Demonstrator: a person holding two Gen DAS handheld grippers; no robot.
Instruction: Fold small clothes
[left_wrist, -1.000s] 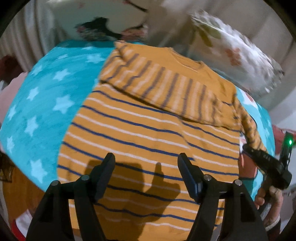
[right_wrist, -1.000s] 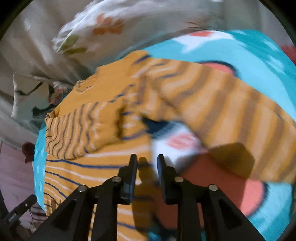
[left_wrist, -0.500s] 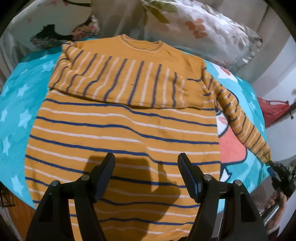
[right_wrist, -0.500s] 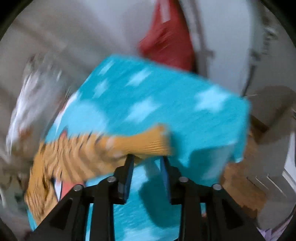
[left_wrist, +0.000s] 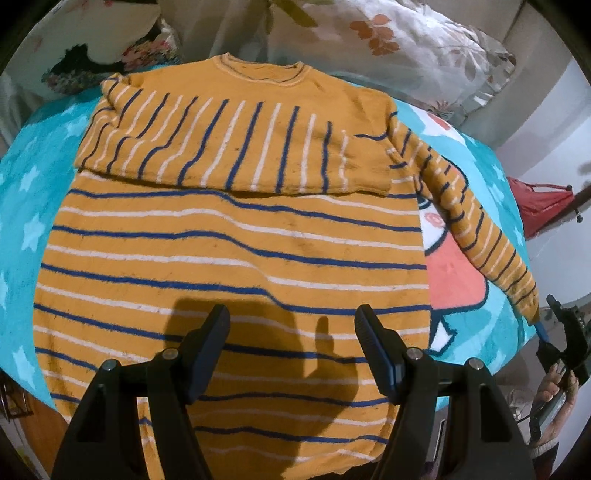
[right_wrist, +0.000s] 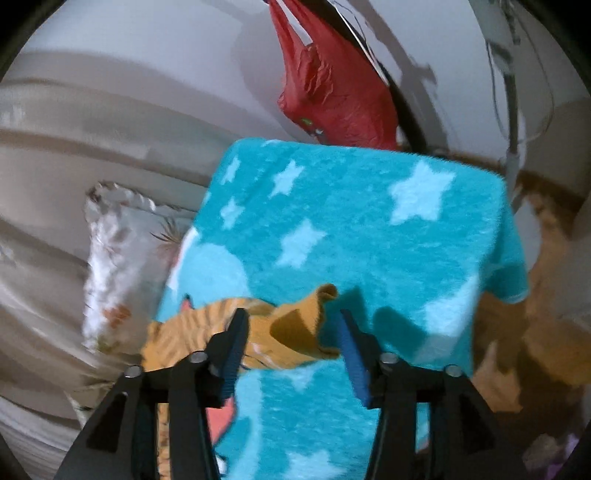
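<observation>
Fluffy star blanket (left_wrist: 22, 192) bears a striped knit sweater (left_wrist: 236, 251); both grippers' jaws apart.

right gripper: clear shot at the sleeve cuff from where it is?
Probably yes. The right gripper is open, and the sleeve cuff of the orange striped sweater lies right between its fingers on the teal star blanket, with nothing over it.

No writing, label, brand or number can be read in either view. The orange striped sweater (left_wrist: 236, 258) carries only stripes, and the turquoise blanket (right_wrist: 351, 229) under it bears only pale stars and a cartoon picture. The red bag (right_wrist: 332, 92) beyond the blanket's far edge has a small green mark, too blurred to read.
</observation>
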